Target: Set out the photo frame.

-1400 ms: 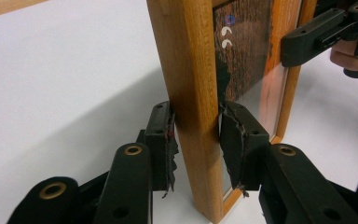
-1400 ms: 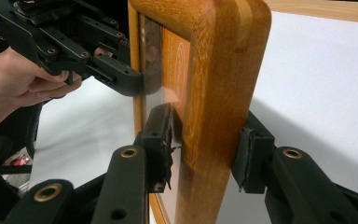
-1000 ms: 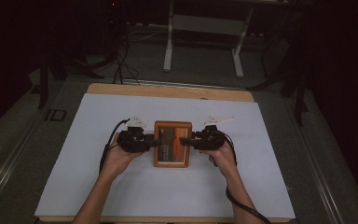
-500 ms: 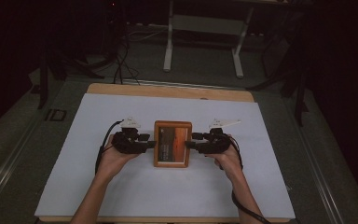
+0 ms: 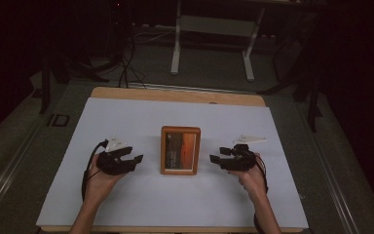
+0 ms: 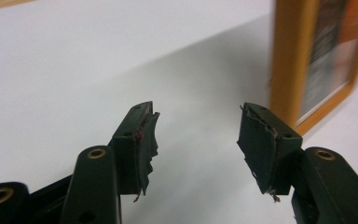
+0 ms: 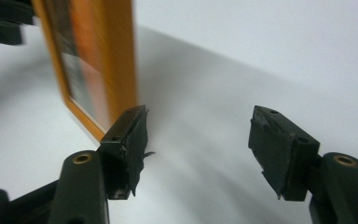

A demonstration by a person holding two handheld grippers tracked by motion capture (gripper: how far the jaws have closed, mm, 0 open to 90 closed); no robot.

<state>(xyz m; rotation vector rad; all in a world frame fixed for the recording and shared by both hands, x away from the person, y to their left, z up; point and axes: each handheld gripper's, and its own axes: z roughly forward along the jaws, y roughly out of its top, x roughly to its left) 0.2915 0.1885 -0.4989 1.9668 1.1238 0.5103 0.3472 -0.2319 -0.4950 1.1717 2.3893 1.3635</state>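
The high view looked forward and down from above the person's side, taking in the whole white table [image 5: 126, 204] and the dark floor beyond. The left gripper view sat low and close behind its own jaws, facing across the tabletop toward the wooden picture frame [image 6: 291, 70] at its right edge. The right gripper view (just as low) faced the opposite way, with the same frame [image 7: 121, 56] at its left. All three shared that frame [image 5: 180, 150] and the surface around it.
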